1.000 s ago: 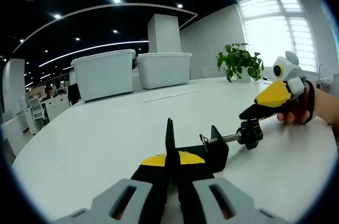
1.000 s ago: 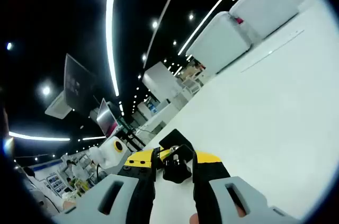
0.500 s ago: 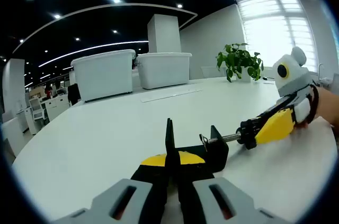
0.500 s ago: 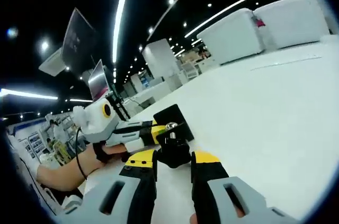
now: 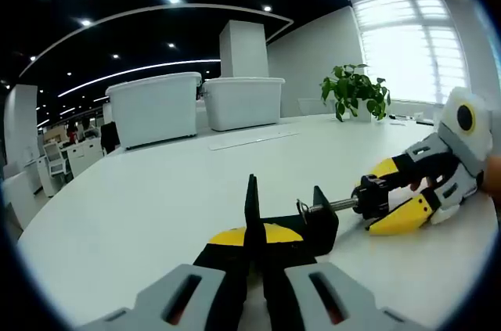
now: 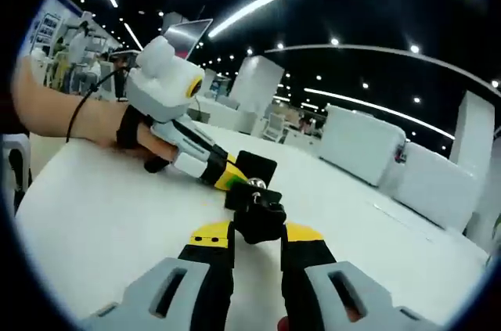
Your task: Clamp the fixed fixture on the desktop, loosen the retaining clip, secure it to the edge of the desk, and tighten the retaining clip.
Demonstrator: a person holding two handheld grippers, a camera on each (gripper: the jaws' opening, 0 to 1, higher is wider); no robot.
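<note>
A black C-clamp fixture (image 5: 311,224) lies on the white table (image 5: 149,190). My left gripper (image 5: 252,237) is shut on its upright flat plate (image 5: 251,204). The clamp's screw runs right to a black knob (image 5: 373,196). My right gripper (image 5: 401,194) comes in from the right, its yellow jaws closed around that knob. In the right gripper view the knob (image 6: 258,218) sits between my right gripper's (image 6: 258,234) yellow tips. Beyond it the left gripper (image 6: 205,165), held by a hand, grips the clamp's plate (image 6: 258,168).
Two white storage bins (image 5: 154,109) (image 5: 243,101) stand at the table's far side, with a flat white strip (image 5: 252,138) in front of them. A potted plant (image 5: 354,90) is at the far right. The table's rounded edge runs along the left.
The right gripper has rolled around the knob's axis while staying closed on it, and its view has rotated. The left gripper and the clamp body have stayed still.
</note>
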